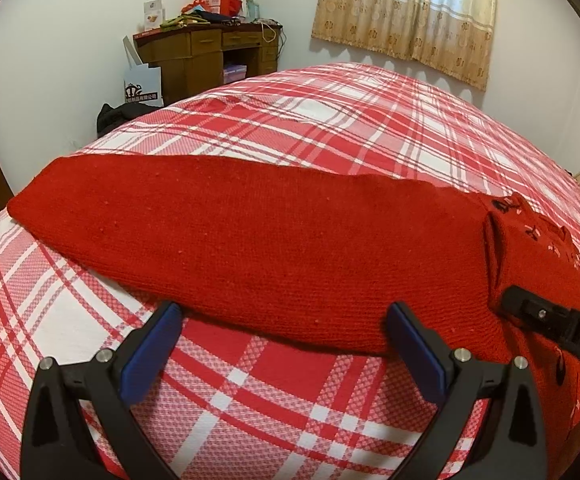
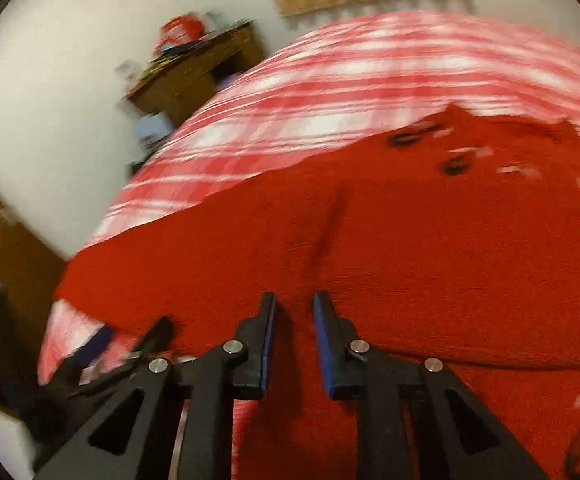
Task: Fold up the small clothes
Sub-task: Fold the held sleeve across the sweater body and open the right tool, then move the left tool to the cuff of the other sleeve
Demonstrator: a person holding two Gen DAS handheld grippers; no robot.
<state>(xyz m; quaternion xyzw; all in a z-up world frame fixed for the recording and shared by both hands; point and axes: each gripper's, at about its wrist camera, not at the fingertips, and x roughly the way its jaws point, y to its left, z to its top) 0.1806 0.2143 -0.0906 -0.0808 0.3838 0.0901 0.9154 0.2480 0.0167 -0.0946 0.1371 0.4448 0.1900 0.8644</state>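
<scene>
Left wrist view shows a red knitted sweater [image 1: 250, 240] spread across a bed with a red and white checked sheet [image 1: 329, 120], one part already folded over so a long plain band runs across the near side of the bed. The left gripper [image 1: 286, 320] hangs at the near edge of that band, its blue pads wide apart and holding nothing; the sweater's hem lies just beyond the fingertips. Seen from the right wrist camera, which is blurred, the right gripper [image 2: 294, 304] sits low over the sweater's body with its fingers close together but a narrow gap between them; I see no fabric pinched there, though the tips may be brushing the knit. A likely slip from here: if the narrow right fingers drag across the soft knit, they could rumple the folded layer or pull it askew, and a pinch that catches only the top layer would undo the fold rather than carry it. The left gripper, being outside the hem, could also shove the edge back. Beyond the far corner of the bed stands a wooden desk [image 1: 210, 52] piled with red boxes [image 1: 220, 0], and a paper bag [image 1: 142, 84] leans against it; its contents are not visible.
</scene>
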